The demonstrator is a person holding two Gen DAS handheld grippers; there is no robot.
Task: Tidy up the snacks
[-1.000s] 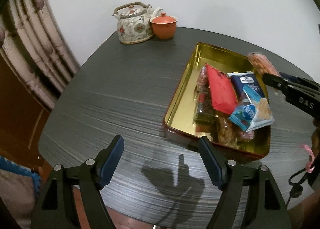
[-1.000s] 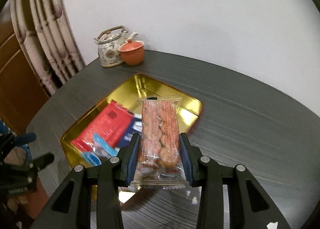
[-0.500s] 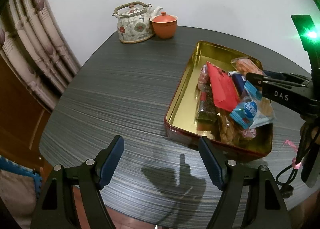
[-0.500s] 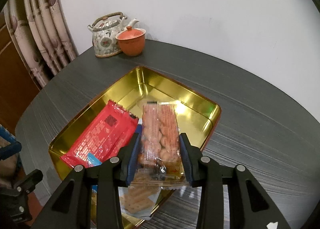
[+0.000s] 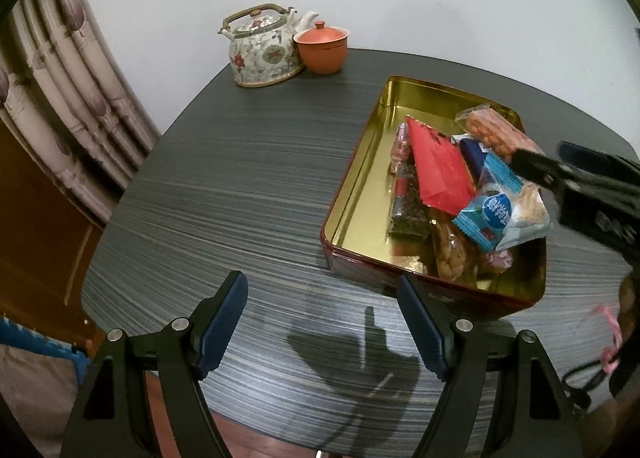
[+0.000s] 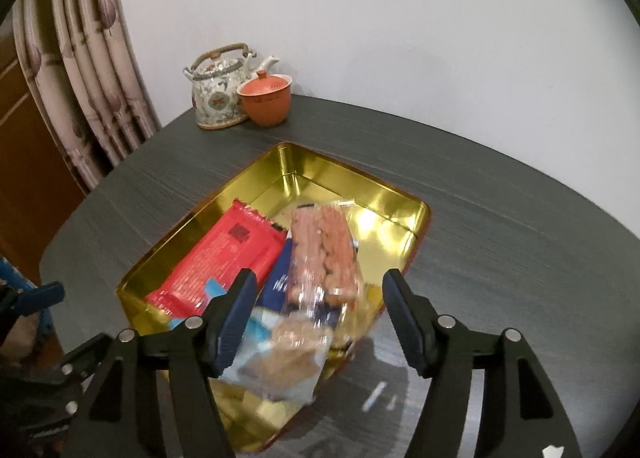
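- My right claw (image 6: 316,316) hangs over the near end of the gold tin (image 6: 352,185). Its jaws have just been opening and now stand apart.
- The clear packet of orange biscuits (image 6: 324,254) lies between and just beyond those jaws, free of both pads, resting on the other snacks in the tin. It is blurred in my right view.
- My left claw (image 5: 322,324) is wide apart with nothing between its pads, over bare bench (image 5: 240,177) just near and left of the tin.
- In the left view the tin sits on the right part of the bench, with my right claw reaching in from the right edge above its right side.
- Inside the tin, a red packet (image 5: 438,167) lies tilted on the pile, a dark blue packet (image 5: 472,155) just right of it, and a light blue cracker packet (image 5: 502,213) on top at the near right.
- A dark wrapped bar (image 5: 408,209) lies left of the red packet, and a clear bag of brown twists (image 5: 452,254) sits at the near end.
- The far end of the tin shows bare gold floor.
- At the far edge of the bench a flowered teapot (image 5: 264,49) stands touching or just beside an orange lidded cup (image 5: 322,47), well apart from the tin.
- A curtain (image 5: 68,97) hangs at the left.
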